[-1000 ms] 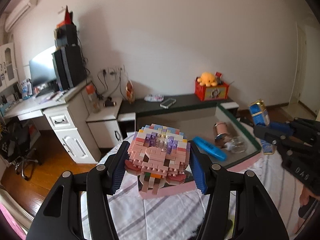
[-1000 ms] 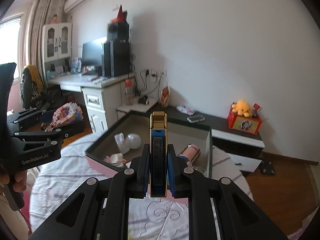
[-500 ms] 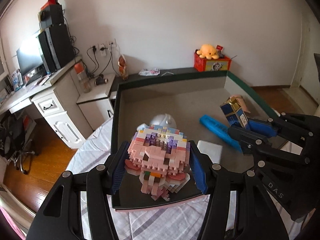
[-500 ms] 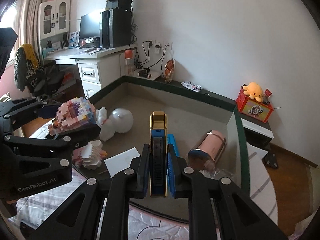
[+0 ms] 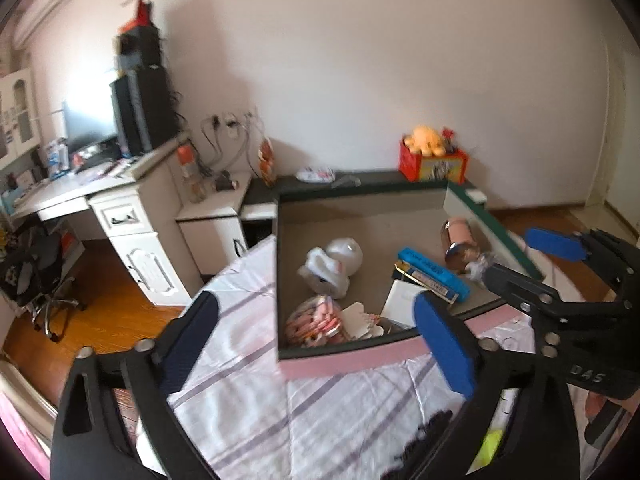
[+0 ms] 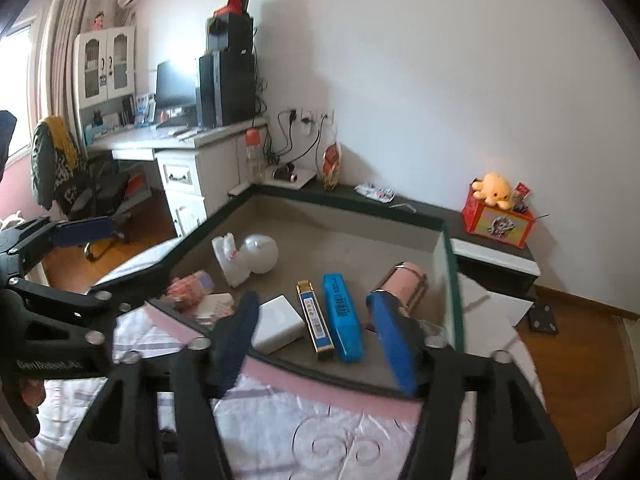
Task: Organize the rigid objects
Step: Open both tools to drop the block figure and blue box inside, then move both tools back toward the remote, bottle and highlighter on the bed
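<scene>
Both grippers have just let go. The left gripper (image 5: pixel 316 328) has sprung wide apart, and its brick toy (image 5: pixel 314 320) now lies at the box's (image 5: pixel 344 364) lower left. The right gripper (image 6: pixel 316 336) has parted too, its gold-capped case (image 6: pixel 314 324) lying beside the blue case (image 6: pixel 343 322) mid-frame. The box sits on a striped cloth (image 5: pixel 248 396); a white desk (image 6: pixel 180 148) stands upper left.

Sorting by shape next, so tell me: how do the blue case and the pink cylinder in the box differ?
The blue case is flat, long and rectangular; the pink cylinder is round with a shiny metal end. The case lies beside the gold-edged blue box; the cylinder lies nearer the box's right wall. Both lie on their sides.
</scene>
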